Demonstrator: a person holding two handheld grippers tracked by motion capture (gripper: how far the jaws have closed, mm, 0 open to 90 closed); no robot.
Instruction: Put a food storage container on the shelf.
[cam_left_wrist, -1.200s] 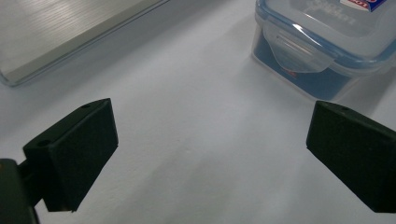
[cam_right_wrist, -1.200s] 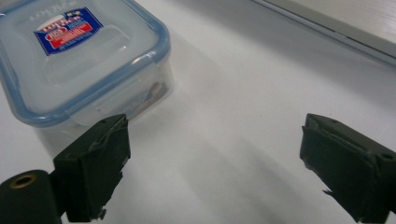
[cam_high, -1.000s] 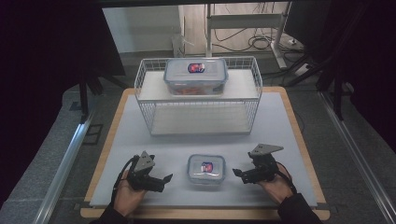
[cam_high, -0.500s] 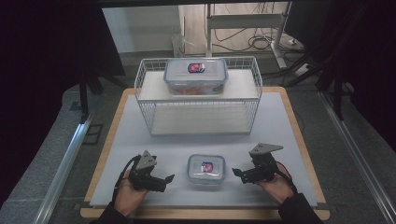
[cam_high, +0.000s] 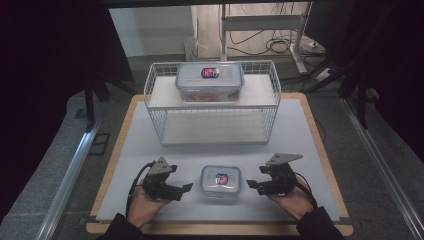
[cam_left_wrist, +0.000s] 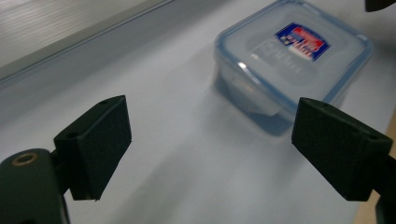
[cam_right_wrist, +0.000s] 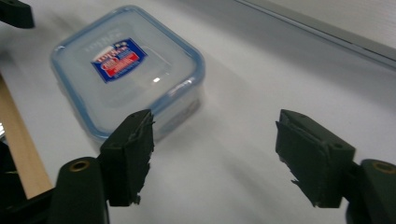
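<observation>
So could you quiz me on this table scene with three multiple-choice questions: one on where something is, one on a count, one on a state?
1. Where is the small container?
A. on the table between the two grippers
B. on top of the wire rack
C. held up in the air

2. How many lidded containers are there?
A. one
B. two
C. four

3. How do the jaws of the left gripper and the right gripper stand?
A. both clamped on the small container
B. one holds the wire rack
C. both open, holding nothing

Answers:
1. A: it sits on the white table, a gripper at each side.
2. B: the small one in front and the large container on the wire rack.
3. C: both gripper views show bare table between the pads; the jaws have just been closing a little, with nothing between them.
</observation>
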